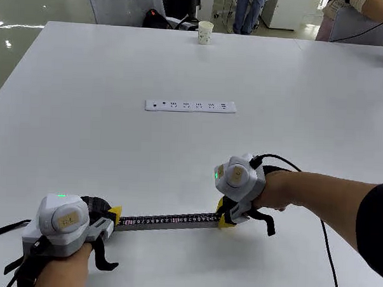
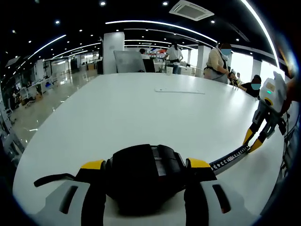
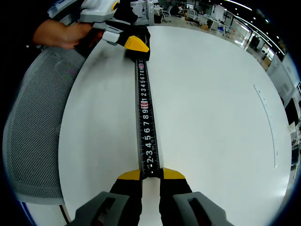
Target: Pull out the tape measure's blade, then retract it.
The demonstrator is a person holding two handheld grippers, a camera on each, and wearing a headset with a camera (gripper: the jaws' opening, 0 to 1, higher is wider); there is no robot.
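My left gripper (image 2: 146, 164) is clamped around the round black plastic tape measure case (image 2: 143, 181) on the white table (image 1: 182, 60). My right gripper (image 3: 146, 174) pinches the tip of the black numbered steel blade (image 3: 143, 108). I judge it best to pull straight and level, with the case steady.

Cannot see most of the case (image 1: 97, 205) from the head view: tucked behind the left gripper (image 1: 110, 217). Cannot read the blade (image 1: 169, 220) numerals there: too small. Cannot make out the blade's tip in the right gripper view, pinched out of sight inside the right gripper (image 3: 150, 175). Cannot tell the strip (image 1: 190, 106) sockets or the cup (image 1: 205, 32) print. Chopped by picture edges: chair (image 3: 37, 132), right forearm (image 1: 329, 200).
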